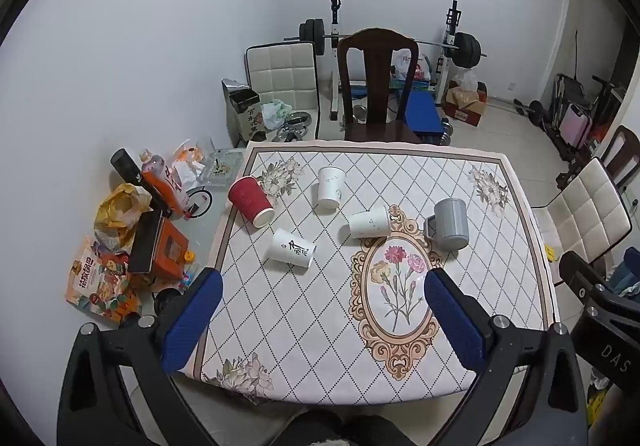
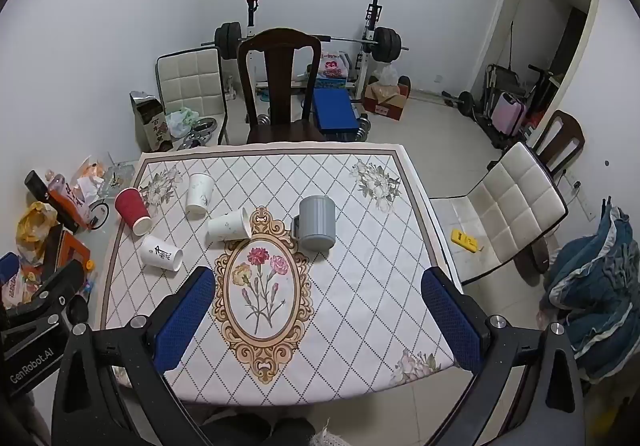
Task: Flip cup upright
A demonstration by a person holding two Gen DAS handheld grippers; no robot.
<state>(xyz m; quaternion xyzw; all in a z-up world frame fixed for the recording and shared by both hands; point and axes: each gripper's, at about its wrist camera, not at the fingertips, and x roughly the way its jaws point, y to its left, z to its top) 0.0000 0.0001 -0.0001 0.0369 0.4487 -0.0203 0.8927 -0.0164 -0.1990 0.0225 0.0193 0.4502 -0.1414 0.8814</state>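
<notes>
Here, we held left gripper (image 1: 323,320) wide open, blue pads (image 1: 192,320) gripping nothing, above near edge of table (image 1: 520,230). Right gripper (image 2: 318,320) likewise spread, empty, over same edge. Beyond fingers we saw five cups on patterned cloth: white printed cup (image 1: 291,248) on side nearest left pad; red ribbed cup (image 1: 251,201) tipped behind it; white cup (image 1: 370,223) on side at centre; white cup (image 1: 331,187) and grey mug (image 2: 317,222) mouth-down. Dark wooden chair (image 2: 280,86) stood past far edge.
</notes>
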